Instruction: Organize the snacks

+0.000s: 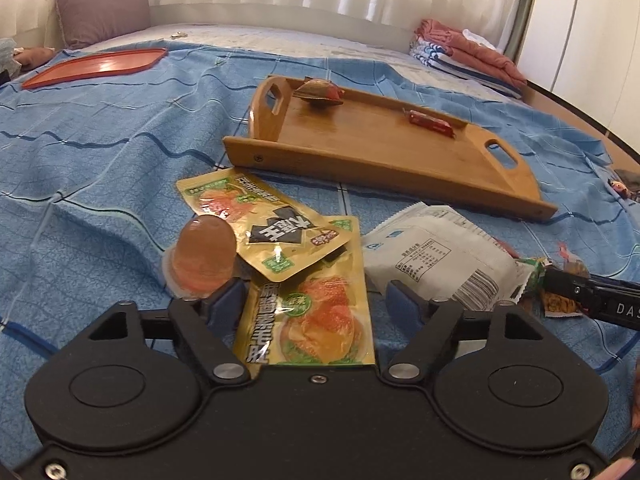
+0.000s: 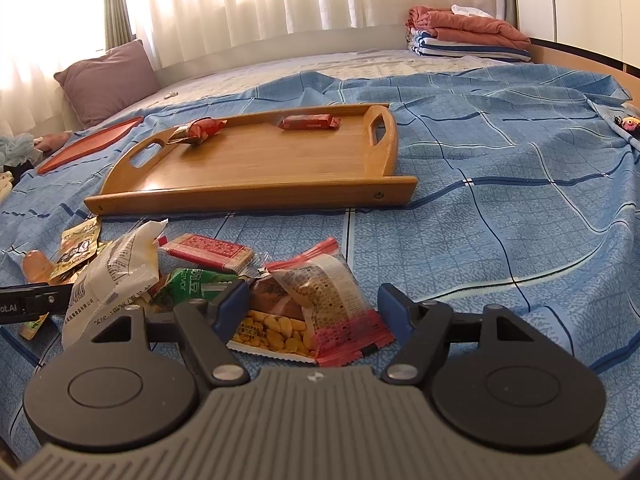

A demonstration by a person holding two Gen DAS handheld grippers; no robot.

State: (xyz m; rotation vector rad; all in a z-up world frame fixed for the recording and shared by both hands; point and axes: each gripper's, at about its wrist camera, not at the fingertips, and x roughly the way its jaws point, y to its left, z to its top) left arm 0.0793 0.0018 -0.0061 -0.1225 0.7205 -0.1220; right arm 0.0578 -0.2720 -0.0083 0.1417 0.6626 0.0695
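Left gripper: jaws spread wide, nothing pinched. A gold snack packet with an orange-red food picture lies flat on the blue bedspread between the blue pads, touched by neither. A second gold packet, with a black label, overlaps its far end. A translucent orange jelly cup is seen just beyond the left pad, lid side down. A white packet with a barcode and nutrition table lies just beyond the right pad.

Right gripper: jaws spread, nothing clamped. A clear packet of yellow nuts and a red-edged printed wrapper are found between the pads; the wrapper stops short of the right pad. A green packet sits just past the left pad; contact cannot be told. A crumpled white packet and a red-white biscuit pack lie further left and beyond. The other gripper's black finger is seen at the left edge.

Further out: wooden tray with cut-out handles, resting on the bedspread, apart from the pile. Two items are held on it along the far rim: a red bar and a brown-red wrapped snack near the left handle. A red flat tray lies further back, by a mauve pillow. Folded laundry is stacked at the far right.
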